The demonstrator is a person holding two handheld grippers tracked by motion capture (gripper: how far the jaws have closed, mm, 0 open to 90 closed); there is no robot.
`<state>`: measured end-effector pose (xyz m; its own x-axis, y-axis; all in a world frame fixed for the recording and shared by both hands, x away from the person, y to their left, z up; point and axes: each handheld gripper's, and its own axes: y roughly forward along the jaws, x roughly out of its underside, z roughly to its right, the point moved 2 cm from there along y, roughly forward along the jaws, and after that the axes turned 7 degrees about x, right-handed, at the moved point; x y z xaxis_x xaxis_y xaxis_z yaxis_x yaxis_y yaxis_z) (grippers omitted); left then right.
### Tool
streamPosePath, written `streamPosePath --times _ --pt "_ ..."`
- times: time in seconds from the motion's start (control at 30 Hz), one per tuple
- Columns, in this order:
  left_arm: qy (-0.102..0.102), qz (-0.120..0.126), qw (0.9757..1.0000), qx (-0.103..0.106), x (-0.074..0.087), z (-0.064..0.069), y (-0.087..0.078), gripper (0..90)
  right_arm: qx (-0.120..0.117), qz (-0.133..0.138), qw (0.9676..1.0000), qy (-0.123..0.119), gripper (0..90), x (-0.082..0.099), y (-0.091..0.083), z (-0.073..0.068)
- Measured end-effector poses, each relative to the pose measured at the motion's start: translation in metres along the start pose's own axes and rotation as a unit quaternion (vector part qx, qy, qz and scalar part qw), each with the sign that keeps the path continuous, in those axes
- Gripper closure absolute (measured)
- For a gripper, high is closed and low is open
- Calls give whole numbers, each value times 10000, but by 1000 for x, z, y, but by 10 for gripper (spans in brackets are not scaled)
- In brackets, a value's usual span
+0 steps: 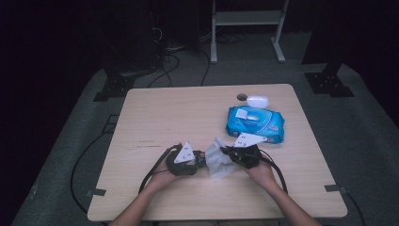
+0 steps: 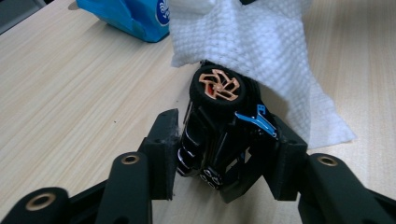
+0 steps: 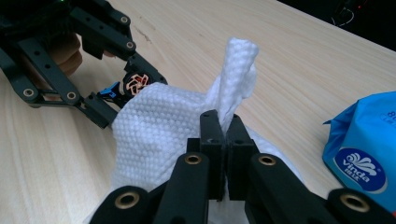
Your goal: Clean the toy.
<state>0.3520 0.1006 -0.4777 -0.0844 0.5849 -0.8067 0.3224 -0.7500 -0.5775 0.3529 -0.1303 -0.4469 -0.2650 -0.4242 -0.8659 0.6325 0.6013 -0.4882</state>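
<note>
A small black toy car (image 2: 219,135) with an orange-spoked wheel (image 2: 218,86) and blue trim sits between the jaws of my left gripper (image 2: 224,144), whose pads press on its two sides. A white textured wipe (image 2: 266,42) drapes over the car's far end. My right gripper (image 3: 223,128) is shut on a bunched fold of that wipe (image 3: 154,126), which sticks up above the jaws. From above, the left gripper (image 1: 195,160) and right gripper (image 1: 226,151) face each other near the table's front middle, the wipe (image 1: 217,162) between them.
A blue pack of wipes (image 1: 255,121) lies at the table's back right, with a small white object (image 1: 257,100) and a round hole (image 1: 242,97) behind it. The light wooden table (image 1: 155,117) stands on grey floor, with cables and stands around it.
</note>
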Motion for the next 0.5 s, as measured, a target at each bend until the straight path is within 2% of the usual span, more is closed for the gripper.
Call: streamPosePath --times 0.1,0.17,0.23,0.33,0.5 --pt "12 -58 10000 18 0 2 0 473 7 -3 10000 -43 880 3 -3 -3" --pt "-55 -15 10000 57 -1 4 0 443 -15 -23 10000 -87 880 6 -6 -5" --pt "-20 -21 10000 44 -1 5 0 431 -16 -28 9999 -106 880 8 -8 -8" --pt "-63 40 9999 137 -1 5 -1 390 -81 -78 9999 -53 879 9 -9 -7" --pt "158 12 9998 78 0 7 -2 347 -107 -225 9997 -37 879 15 -7 -8"
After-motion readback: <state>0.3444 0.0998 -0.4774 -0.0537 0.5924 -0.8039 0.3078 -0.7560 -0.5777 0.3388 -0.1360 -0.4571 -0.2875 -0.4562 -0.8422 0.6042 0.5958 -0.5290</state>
